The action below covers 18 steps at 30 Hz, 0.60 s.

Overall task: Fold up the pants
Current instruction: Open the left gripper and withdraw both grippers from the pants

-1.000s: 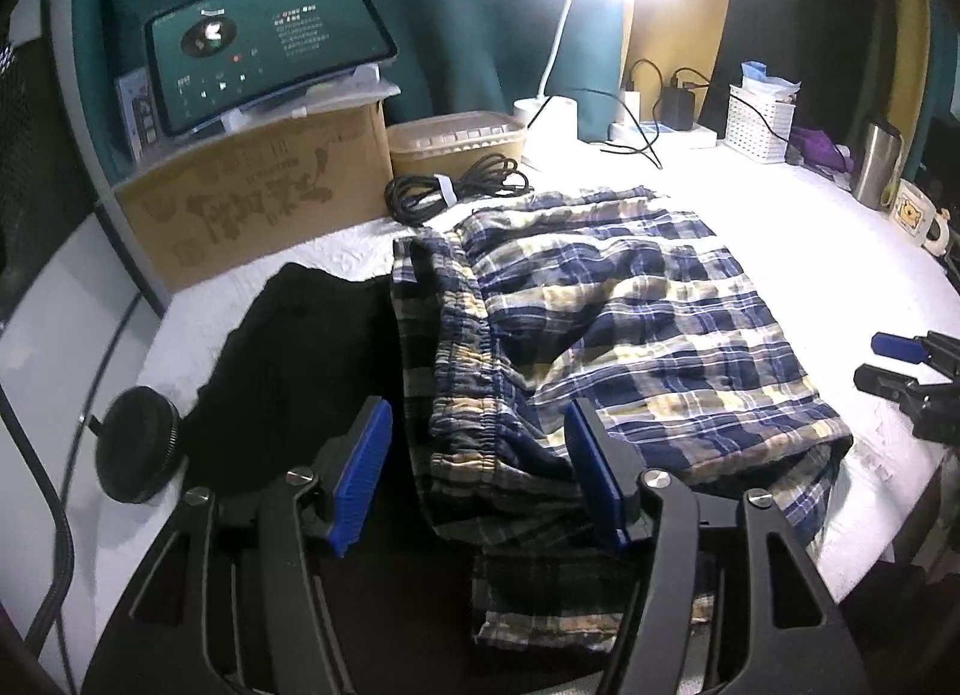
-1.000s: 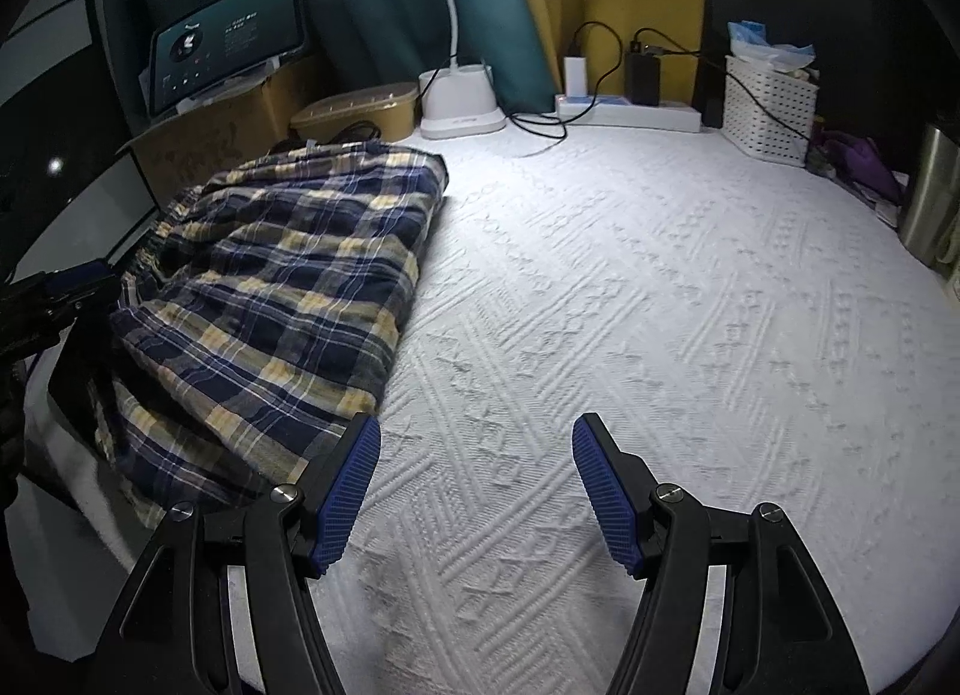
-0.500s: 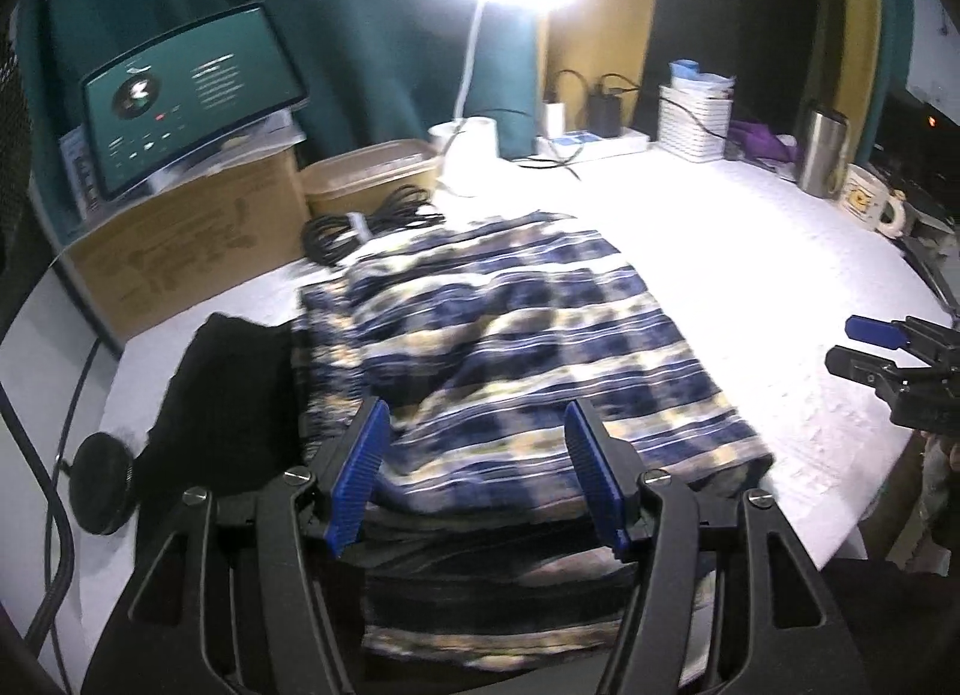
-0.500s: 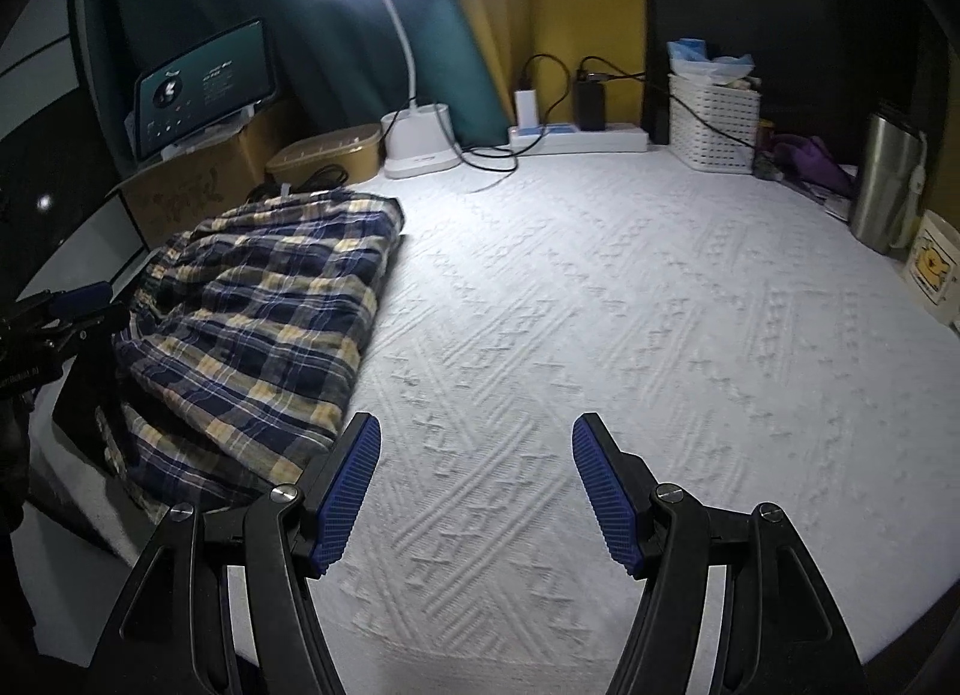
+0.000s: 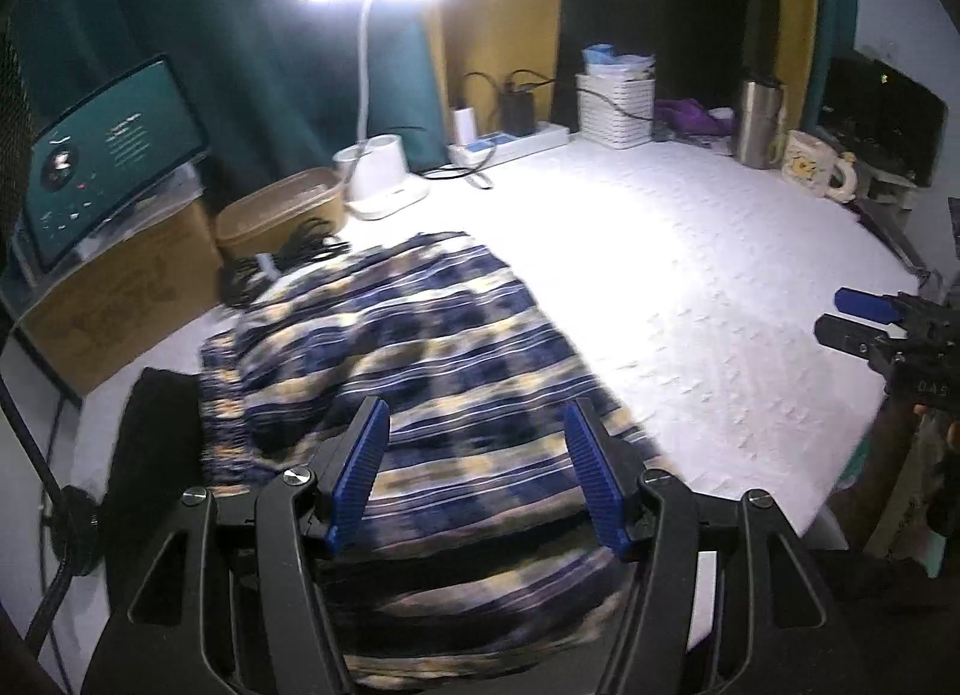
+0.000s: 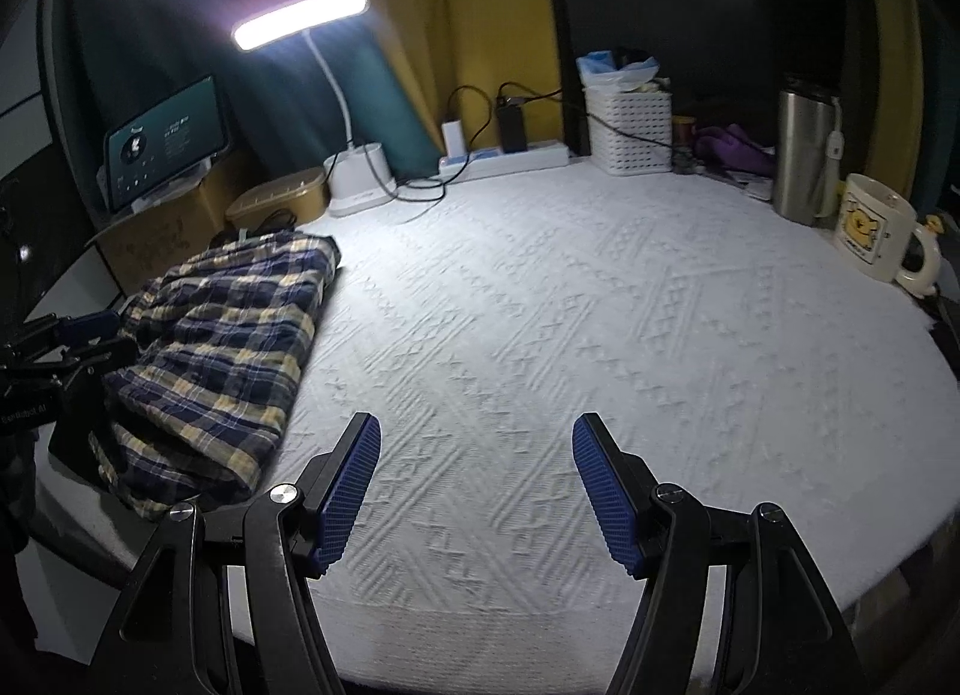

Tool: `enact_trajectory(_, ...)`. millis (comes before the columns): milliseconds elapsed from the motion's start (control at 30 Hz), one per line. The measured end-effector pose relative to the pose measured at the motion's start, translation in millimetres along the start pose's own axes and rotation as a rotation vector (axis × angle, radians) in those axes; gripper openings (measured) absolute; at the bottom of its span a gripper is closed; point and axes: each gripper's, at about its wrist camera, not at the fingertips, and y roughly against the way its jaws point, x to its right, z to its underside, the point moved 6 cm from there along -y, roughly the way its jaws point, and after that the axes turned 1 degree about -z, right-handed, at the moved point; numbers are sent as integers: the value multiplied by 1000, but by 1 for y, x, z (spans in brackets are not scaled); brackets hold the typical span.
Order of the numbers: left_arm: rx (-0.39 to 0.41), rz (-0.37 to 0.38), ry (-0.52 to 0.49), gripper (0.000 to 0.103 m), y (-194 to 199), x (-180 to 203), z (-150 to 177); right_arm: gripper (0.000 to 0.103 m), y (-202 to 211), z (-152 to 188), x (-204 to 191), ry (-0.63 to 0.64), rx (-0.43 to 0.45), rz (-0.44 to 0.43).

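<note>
Lying folded on the white textured table cover point(image 6: 570, 335), the plaid pants point(image 6: 222, 347) are taking the landmark role here: they are sitting at the left part of the cover, with one edge hanging a little over the near table edge. Just behind the pants, a coil of black cable point(image 5: 270, 263) is resting, and behind that a tan lidded container point(image 6: 279, 197) and a cardboard box point(image 5: 114, 299) carrying a lit tablet point(image 6: 165, 140) are standing. A glowing desk lamp point(image 6: 300, 17) is rising from its white base behind the pants and a bit to the right. A dark cloth point(image 5: 153, 455) is lying just left of the pants. Far to the right of the pants, a white basket point(image 6: 630, 125), a steel tumbler point(image 6: 804, 149) and a cartoon mug point(image 6: 876, 233) are standing. The left gripper point(image 5: 477, 473) is hovering above the near end of the pants with its blue pads apart and nothing between them. The right gripper point(image 6: 477, 491) is hanging over bare cover to the right of the pants, pads also apart and empty.
</note>
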Motion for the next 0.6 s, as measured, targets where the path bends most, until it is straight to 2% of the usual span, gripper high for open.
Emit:
enact_trajectory(67,6,31,13,61,0,9,-3,69,7,0,4,-6,12,9)
enact_trajectory(233,71,47,9,61,8,28,-12,70,25,-3,14,-14,46,38)
enact_trajectory(333,123,49,12,61,17,36,-19,77,37,-4,19,-12,69,66)
enact_trajectory(600,201,77,30,61,38,49,-32,79,67,-9,30,-16,128,115)
